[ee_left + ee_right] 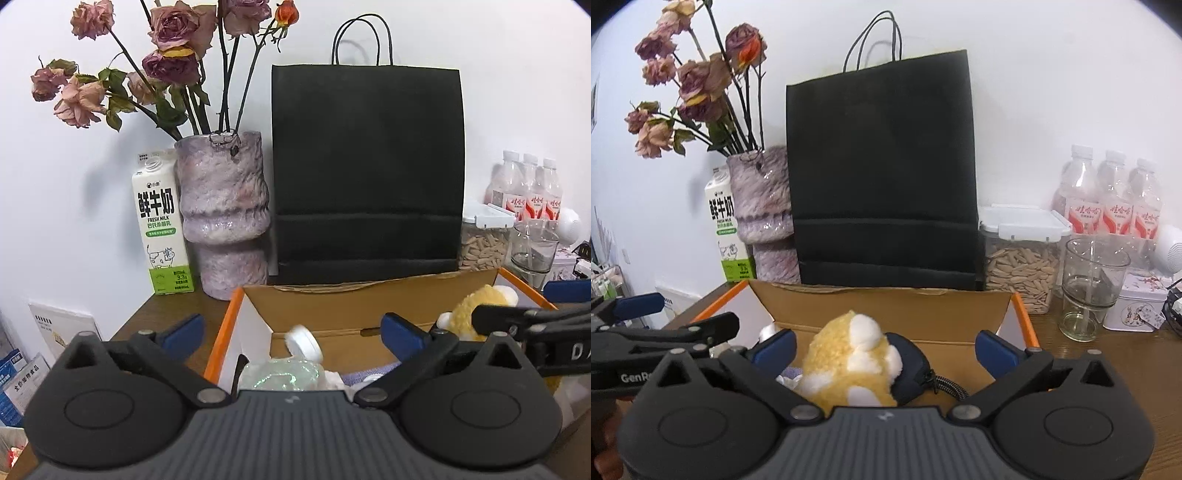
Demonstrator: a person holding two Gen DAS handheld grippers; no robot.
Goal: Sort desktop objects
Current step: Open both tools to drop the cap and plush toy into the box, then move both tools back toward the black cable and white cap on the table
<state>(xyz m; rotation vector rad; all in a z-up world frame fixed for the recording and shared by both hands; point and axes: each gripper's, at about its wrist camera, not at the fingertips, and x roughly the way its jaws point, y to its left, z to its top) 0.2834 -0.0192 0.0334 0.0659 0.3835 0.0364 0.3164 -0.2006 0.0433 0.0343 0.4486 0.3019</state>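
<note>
An open cardboard box (229,321) with orange edges stands on the wooden desk. Inside lies a clear plastic bottle (280,374) with a white cap (303,341), on its side. My left gripper (293,328) hangs open above it, its blue pads wide apart and touching nothing. A yellow and white plush toy (846,362) rests in the box against a dark blue pouch (912,365). My right gripper (885,348) is open around the toy, with its pads clear of it. A purple cloth (792,373) shows beneath. The two grippers sit side by side.
Behind the box (1021,314) stand a black paper bag (365,166), a mottled purple vase (225,214) of dried roses and a milk carton (160,225). To the right are a seed jar (1019,266), a glass (1089,280), three water bottles (1108,199) and a small tin (1137,306).
</note>
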